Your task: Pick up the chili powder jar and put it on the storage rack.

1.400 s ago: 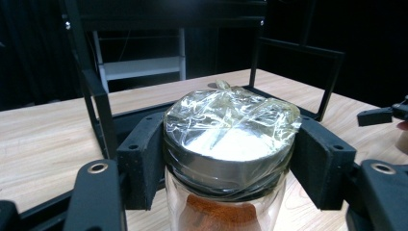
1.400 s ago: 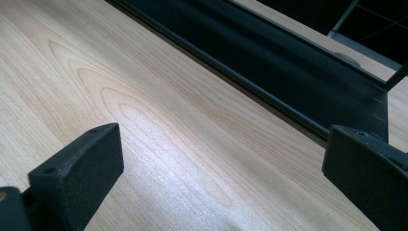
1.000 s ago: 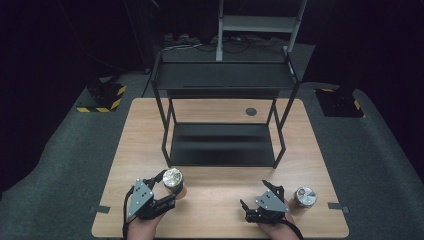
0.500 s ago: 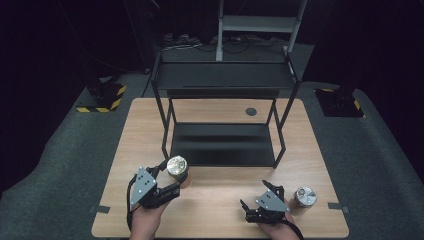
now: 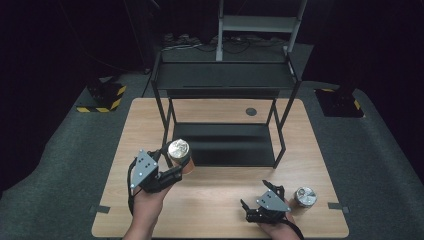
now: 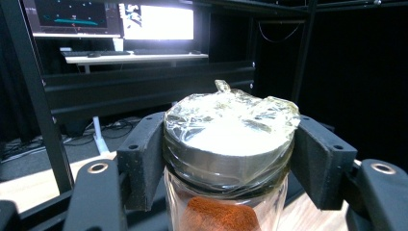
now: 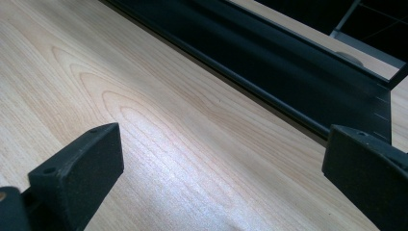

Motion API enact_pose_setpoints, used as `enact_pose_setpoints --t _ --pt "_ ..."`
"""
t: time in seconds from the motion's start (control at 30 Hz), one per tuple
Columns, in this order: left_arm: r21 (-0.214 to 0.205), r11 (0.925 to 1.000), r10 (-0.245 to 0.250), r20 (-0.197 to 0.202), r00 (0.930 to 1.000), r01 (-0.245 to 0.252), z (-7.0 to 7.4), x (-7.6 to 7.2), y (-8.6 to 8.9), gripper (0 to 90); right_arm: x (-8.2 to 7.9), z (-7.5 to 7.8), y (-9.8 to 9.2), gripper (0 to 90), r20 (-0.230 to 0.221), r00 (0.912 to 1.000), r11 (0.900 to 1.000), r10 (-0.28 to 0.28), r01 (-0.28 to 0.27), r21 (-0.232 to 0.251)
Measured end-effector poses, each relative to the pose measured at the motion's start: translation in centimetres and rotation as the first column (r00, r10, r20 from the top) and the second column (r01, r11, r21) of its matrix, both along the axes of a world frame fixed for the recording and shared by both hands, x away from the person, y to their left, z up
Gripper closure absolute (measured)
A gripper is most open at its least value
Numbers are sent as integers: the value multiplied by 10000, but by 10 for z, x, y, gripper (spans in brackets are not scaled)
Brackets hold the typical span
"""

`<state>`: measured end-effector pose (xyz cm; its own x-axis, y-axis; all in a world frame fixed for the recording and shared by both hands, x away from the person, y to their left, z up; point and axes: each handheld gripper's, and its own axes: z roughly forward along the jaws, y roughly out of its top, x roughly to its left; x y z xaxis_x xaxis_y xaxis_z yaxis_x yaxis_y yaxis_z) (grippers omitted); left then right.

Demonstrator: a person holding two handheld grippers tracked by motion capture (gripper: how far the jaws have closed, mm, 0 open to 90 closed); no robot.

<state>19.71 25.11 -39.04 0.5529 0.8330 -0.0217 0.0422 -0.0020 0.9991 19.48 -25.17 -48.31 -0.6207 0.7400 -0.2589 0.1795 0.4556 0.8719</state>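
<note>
The left hand-held gripper (image 5: 175,167) seemingly grips a foil-topped jar (image 5: 179,152) beside the black rack (image 5: 223,80); another jar (image 5: 304,196) stands right.

- We see a table (image 5: 320,150) of pale wood with clear grain and a smooth, faintly shiny face.
- We see a shelf rack (image 5: 225,80) of dark metal, matt all over.
- The jar (image 6: 226,192) in our left gripper (image 6: 226,159) is clear glass with a smooth silvery metal lid under crinkled, glossy plastic film; a rust-red powder lies inside.
- The gripper pads (image 6: 142,159) look like matt black plastic, slightly grainy.
- The second jar (image 5: 304,196) has a shiny lid.
- The floor (image 5: 65,150) looks like rough grey carpet.
</note>
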Motion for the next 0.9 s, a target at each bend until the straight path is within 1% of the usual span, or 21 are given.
enact_pose_setpoints --t 0.3,0.33,0.67,0.77,0.9 --pt "3 10000 98 262 9996 -98 19 9 -2 343 0 0 -1 0 -39 10000 10000 -16 16 56" --pt "3 10000 98 262 9996 -98 19 9 -2 343 0 0 -1 0 -39 10000 10000 -16 16 56" --pt "62 9999 140 575 9982 -144 41 18 -5 343 1 0 -1 0 -40 10000 9999 -21 22 113" --pt "11 9999 134 667 9977 -135 47 21 -7 344 1 0 -2 0 -38 10000 9999 -27 28 136" --pt "-51 9999 140 732 9972 -137 52 24 -8 343 1 0 -2 0 -45 10000 9999 -41 42 162"
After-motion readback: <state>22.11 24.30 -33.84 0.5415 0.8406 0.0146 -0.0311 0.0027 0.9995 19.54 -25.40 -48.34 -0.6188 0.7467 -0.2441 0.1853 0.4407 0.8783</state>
